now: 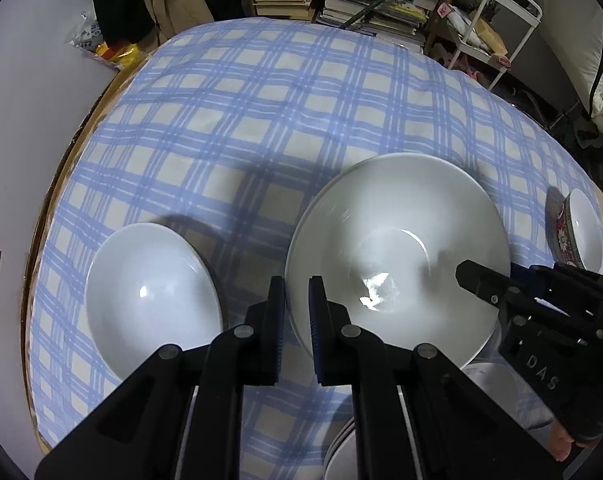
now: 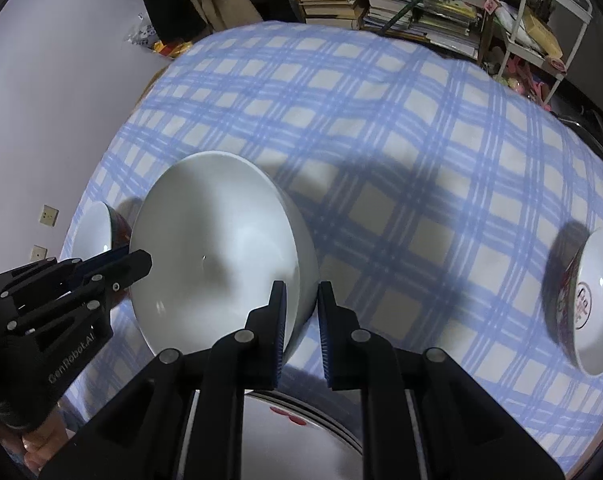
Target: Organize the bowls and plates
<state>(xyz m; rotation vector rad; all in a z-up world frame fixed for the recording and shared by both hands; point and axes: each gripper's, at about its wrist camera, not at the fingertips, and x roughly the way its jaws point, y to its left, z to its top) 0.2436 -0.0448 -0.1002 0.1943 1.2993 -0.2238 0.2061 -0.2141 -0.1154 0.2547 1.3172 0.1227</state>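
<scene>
left gripper (image 1: pixel 297 292): clamped on big white bowl (image 1: pixel 397 256) rim
right gripper (image 2: pixel 303 300): clamped on opposite rim
room: tablecloth (image 1: pixel 261 112) beyond bowl bare
cut off: plates (image 2: pixel 293 432) below

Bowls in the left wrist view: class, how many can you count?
3. One large white bowl held in the middle, one white bowl on the cloth to its left, one red-patterned bowl at the right edge. Others may be hidden near the bottom.

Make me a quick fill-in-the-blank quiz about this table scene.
The left gripper and right gripper both clamp the rim of the large bowl, whose colour is ___. The tablecloth has ___ checks on white. The red-patterned bowl is held by ___ gripper. Missing: white; blue; neither.
</scene>
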